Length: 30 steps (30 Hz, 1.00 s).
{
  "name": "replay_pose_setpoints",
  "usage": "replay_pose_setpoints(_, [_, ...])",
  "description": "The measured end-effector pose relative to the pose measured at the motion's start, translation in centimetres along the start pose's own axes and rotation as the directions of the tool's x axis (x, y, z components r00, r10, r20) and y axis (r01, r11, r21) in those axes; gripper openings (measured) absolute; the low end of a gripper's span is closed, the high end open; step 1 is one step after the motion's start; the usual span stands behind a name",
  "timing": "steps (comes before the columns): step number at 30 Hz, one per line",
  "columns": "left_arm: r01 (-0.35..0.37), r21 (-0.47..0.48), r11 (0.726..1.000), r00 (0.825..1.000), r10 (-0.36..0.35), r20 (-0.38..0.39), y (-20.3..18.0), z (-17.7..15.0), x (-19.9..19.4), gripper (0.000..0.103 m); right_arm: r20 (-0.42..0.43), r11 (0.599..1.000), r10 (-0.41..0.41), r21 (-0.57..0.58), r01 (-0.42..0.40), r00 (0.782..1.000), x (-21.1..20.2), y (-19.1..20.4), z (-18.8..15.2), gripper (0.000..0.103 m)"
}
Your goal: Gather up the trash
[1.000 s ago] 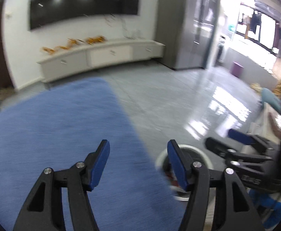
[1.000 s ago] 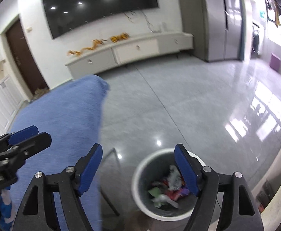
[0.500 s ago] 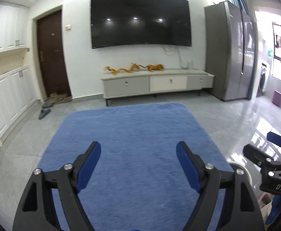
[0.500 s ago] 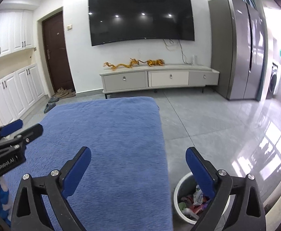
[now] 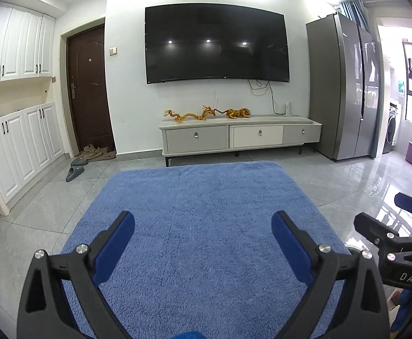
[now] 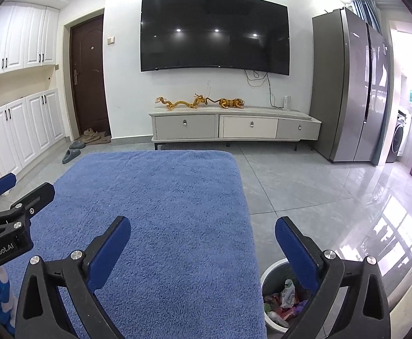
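Note:
A white trash bin (image 6: 272,317) with grey inside stands on the floor at the right edge of the blue cloth-covered surface (image 6: 163,212), low in the right wrist view. It holds several crumpled wrappers (image 6: 286,301). My right gripper (image 6: 201,244) is open and empty, its right finger above the bin. My left gripper (image 5: 203,238) is open and empty over the blue surface (image 5: 203,197). Each gripper shows at the edge of the other's view.
A TV stand (image 5: 239,137) with gold figurines sits under a wall TV (image 5: 217,42). A grey fridge (image 5: 344,87) stands at the right, white cabinets (image 5: 13,147) and a brown door (image 5: 88,84) at the left. Slippers (image 5: 74,172) lie on the glossy tile floor.
Both grippers have lifted and levelled from looking down at the bin and floor to facing the TV wall. The bin has dropped to the bottom right of the right wrist view.

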<state>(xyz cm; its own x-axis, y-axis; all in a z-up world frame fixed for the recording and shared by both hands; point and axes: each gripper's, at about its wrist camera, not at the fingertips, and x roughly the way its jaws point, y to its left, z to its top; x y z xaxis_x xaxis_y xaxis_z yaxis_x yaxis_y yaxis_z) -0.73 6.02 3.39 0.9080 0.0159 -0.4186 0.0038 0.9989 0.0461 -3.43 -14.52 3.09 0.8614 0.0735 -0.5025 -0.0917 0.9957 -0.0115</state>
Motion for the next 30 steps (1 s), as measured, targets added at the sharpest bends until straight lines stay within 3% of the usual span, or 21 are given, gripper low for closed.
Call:
replay_pose_setpoints(20, [-0.014,0.011,1.0,1.0,0.014,0.004,-0.6,-0.6,0.9,0.098,0.033,0.998,-0.064,0.019,0.063,0.997,0.1,-0.9,-0.8,0.103])
replay_pose_setpoints(30, [0.026,0.018,0.999,0.999,-0.026,-0.023,-1.5,-1.6,1.4,0.098,0.036,0.993,-0.116,0.024,0.115,0.993,0.0,-1.9,-1.5,0.103])
